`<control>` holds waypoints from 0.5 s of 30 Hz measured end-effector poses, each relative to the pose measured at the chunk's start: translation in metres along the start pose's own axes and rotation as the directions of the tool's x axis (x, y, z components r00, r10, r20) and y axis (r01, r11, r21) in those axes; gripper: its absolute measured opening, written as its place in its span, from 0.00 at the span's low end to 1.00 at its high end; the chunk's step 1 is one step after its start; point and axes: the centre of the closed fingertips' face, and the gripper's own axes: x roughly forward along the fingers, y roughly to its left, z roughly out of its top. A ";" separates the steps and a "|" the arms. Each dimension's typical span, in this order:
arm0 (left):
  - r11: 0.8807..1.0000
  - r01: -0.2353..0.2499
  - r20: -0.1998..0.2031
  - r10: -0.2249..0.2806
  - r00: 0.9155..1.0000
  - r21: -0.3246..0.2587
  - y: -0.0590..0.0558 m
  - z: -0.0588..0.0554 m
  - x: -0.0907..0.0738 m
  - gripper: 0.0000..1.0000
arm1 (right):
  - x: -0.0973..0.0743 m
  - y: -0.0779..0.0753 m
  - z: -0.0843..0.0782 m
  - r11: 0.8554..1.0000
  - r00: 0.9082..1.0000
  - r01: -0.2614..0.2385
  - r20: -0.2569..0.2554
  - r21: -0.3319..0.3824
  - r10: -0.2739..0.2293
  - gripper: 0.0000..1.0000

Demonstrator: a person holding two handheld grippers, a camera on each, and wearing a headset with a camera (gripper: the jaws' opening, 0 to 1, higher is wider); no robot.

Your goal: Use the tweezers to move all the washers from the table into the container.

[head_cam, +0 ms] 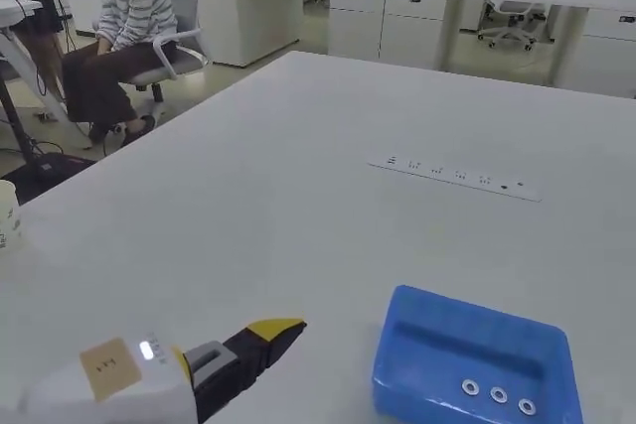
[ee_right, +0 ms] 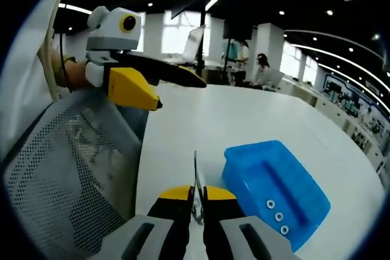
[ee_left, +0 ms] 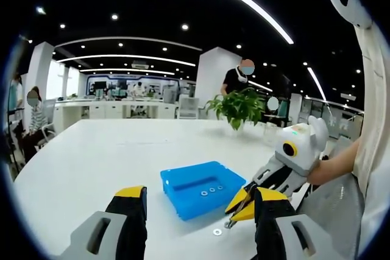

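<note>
while the right gripper has its fingers pressed together on the tweezers, a thin metal pair whose tips rise straight ahead in its own view, the left gripper has its yellow-tipped fingers wide apart with nothing between them. three washers, small flat silver rings with dark holes, lie in a short row inside the blue container, close to one end. the container is a shallow rectangular tray of bright blue plastic with rounded corners, sitting flat on the white tabletop. in the left gripper view a fourth washer lies on the tabletop just outside the container's near wall, and the tweezer tips point down just beside it; whether they touch it cannot be told. a white power strip lies farther back, well apart from the container; its small dark markings are too small to read. in the head view the left gripper's body carries a tan sticker with marks too blurred to read.
</note>
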 end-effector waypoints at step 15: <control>1.000 0.003 -0.003 -0.003 1.000 0.000 0.000 0.000 0.000 0.72 | -0.017 -0.031 0.026 0.961 0.989 0.037 0.131 0.275 -0.075 0.03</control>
